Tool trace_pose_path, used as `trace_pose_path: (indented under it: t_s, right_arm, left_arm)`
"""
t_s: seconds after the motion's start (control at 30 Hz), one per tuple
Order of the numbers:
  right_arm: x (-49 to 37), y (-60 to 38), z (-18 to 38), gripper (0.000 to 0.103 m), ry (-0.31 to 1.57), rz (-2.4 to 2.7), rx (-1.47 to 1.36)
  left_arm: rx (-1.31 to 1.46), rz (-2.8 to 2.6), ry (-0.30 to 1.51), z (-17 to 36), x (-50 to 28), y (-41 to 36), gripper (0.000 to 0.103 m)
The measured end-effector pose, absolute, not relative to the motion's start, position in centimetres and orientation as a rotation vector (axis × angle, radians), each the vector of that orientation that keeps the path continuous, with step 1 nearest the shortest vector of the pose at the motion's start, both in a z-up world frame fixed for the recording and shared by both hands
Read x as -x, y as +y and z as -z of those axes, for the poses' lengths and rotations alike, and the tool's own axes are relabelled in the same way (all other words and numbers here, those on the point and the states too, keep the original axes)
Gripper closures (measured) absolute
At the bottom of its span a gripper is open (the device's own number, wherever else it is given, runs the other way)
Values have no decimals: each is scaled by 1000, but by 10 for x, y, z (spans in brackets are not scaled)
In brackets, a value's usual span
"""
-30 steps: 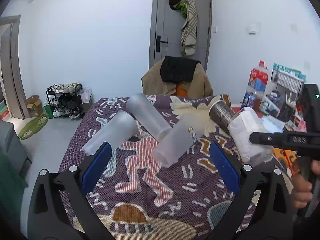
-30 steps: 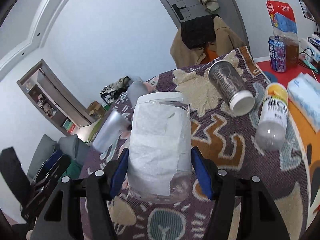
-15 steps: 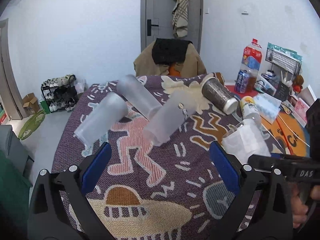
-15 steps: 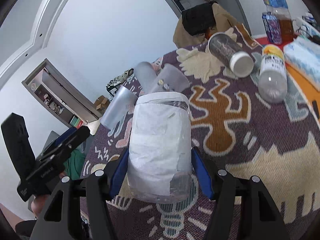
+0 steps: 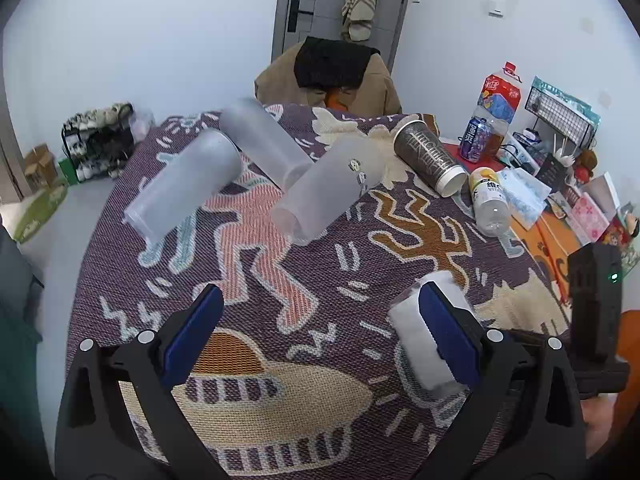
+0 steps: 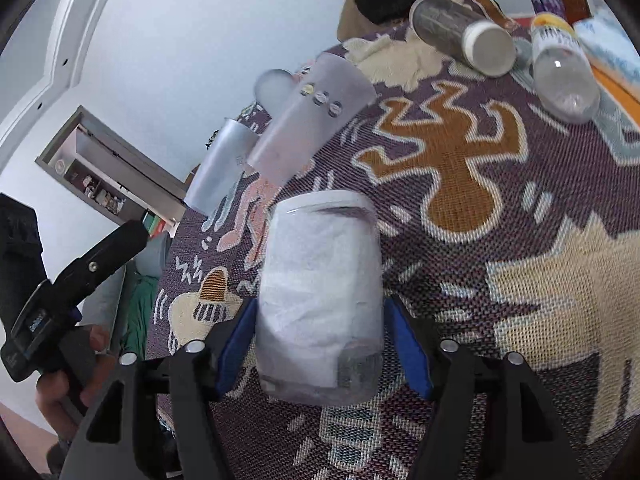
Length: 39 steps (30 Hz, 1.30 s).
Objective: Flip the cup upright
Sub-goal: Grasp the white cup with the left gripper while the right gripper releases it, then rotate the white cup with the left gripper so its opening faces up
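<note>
Right gripper (image 6: 320, 344) pinches the paper-lined clear cup (image 6: 320, 300) between its blue pads (image 6: 408, 348), one on each flank. Over the last second the cup has come down and toward the near edge of the patterned tablecloth (image 6: 520, 240): it stood raised against the far clutter, and now it is low over the cloth at 6 o'clock in the right wrist view. Mouth points up and away, axis near vertical. Whether the base touches the cloth cannot be told.

Judgement: flip essentially done; what remains is seating the base and letting go.

Left gripper (image 5: 320, 340) has fingers spread, holding nothing. In its view the cup (image 5: 416, 336) now sits at 4 o'clock, partly hidden behind the right-hand blue pad (image 5: 448, 336); it was farther off before.

Three frosted cups (image 5: 328, 192) lie on their sides at 12 o'clock, unmoved, with the dark paper cup (image 5: 428, 156) at 1 o'clock.
</note>
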State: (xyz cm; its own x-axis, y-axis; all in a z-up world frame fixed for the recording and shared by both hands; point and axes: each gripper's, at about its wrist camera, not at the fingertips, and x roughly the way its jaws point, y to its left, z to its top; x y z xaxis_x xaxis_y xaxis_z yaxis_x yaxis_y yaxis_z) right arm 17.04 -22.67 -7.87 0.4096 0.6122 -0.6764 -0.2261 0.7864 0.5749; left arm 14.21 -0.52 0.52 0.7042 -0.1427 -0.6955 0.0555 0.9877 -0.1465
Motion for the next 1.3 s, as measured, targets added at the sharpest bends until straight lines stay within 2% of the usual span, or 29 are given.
trace_pose_path:
  t_s: [0.53,0.6,0.73,1.17,1.23,1.27,1.3]
  right_arm:
    - [-162,-304,64,25,902,-397,-471]
    - [-160,-314,64,16,889,-370,-469]
    - [-152,-329,65,10,876,-334,-463]
    - [-138,-352,73,8,890,-274,-467]
    - [-137,-351,74,9,893,-273,-465]
    - [-137,-350,75,9,896,-272,-466]
    - [-137,-350,75,9,897,-273,-467]
  left_arm:
    - [437,348,1013,41,-194,-34,6]
    - [456,364,1043,47,-199,-38,6]
    - [501,384,1089,59,-209,-44,6]
    - [551,410,1193,92,-230,-66,6]
    - [546,401,1187,92,-230,-66,9]
    - [543,397,1187,92,-229,-65,16]
    - [541,398,1189,91,-229,-65,28]
